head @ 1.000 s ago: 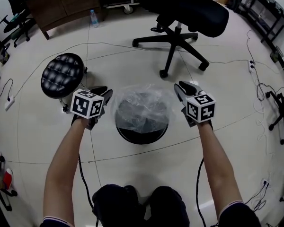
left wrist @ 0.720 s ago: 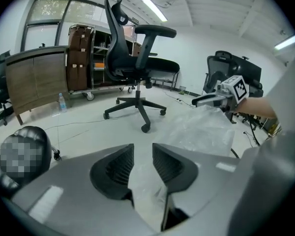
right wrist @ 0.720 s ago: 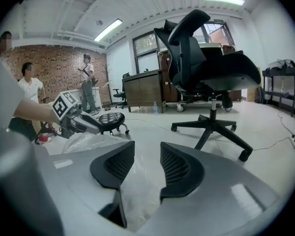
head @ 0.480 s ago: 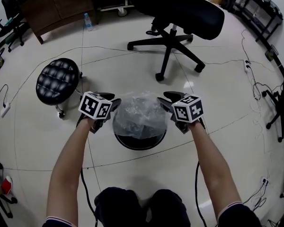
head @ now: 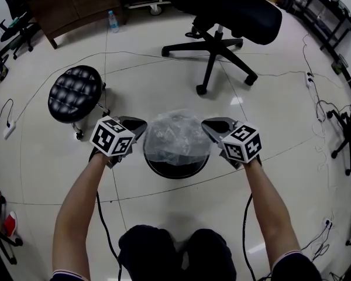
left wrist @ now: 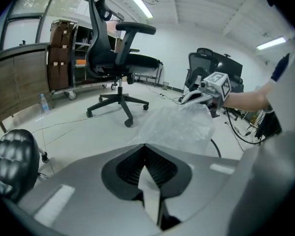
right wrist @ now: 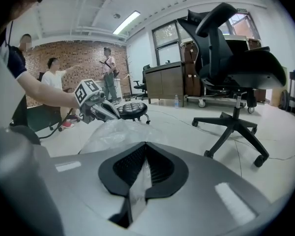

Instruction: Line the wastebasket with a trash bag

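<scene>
A round black wastebasket [head: 175,170] stands on the floor between my arms. A clear, crinkled trash bag [head: 176,136] is stretched above its mouth. My left gripper [head: 139,126] has just closed and is shut on the bag's left edge; thin film [left wrist: 148,188] shows pinched between its jaws. My right gripper [head: 207,126] has also just closed and is shut on the bag's right edge, with film [right wrist: 136,191] caught in its jaws. From the left gripper view the bag [left wrist: 179,127] runs across to the right gripper [left wrist: 199,96]. From the right gripper view the bag [right wrist: 119,131] leads to the left gripper [right wrist: 104,110].
A black tufted stool [head: 76,92] stands left of the basket. A black office chair [head: 222,16] on castors is beyond it. Cables [head: 316,104] trail on the floor at right. A wooden desk [head: 76,4] and a water bottle [head: 112,21] are at the back left. People [right wrist: 56,77] stand far off.
Both grippers have moved inward to the bag's two sides and closed on its edges. The bag now sits drawn up between them above the basket.
</scene>
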The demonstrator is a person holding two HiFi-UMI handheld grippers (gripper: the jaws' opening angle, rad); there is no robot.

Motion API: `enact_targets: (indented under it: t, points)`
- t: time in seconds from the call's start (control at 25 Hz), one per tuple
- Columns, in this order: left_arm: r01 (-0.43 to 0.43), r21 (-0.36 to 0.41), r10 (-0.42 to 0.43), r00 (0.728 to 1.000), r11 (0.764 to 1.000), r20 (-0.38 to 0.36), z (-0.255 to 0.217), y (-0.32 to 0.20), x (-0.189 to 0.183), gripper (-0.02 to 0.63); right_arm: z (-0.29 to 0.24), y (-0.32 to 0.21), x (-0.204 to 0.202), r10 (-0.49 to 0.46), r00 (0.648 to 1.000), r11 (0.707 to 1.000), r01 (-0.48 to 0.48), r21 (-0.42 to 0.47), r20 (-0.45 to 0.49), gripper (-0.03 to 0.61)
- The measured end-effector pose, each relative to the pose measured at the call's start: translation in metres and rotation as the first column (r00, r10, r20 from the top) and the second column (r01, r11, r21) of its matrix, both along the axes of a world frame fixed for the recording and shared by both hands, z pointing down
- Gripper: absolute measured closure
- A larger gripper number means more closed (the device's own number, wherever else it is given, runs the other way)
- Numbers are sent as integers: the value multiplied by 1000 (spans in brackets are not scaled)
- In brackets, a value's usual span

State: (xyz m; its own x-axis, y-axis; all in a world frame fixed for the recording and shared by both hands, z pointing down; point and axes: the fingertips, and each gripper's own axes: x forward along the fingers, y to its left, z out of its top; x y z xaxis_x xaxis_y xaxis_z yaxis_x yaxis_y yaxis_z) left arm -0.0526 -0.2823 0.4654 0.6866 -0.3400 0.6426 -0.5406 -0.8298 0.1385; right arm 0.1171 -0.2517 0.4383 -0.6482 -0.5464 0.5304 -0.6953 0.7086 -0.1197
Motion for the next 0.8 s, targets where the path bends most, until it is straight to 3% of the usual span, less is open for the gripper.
enact_targets:
  t: [0.28, 0.8]
  points:
    - [-58, 8, 58, 998, 998, -5, -14, 47, -8, 603, -8, 50, -2, -62, 998, 997, 63, 37, -17, 577]
    - [-72, -83, 75, 997, 994, 26, 12, 122, -21, 603, 19, 132, -17, -166, 986, 986, 166, -35, 7, 577]
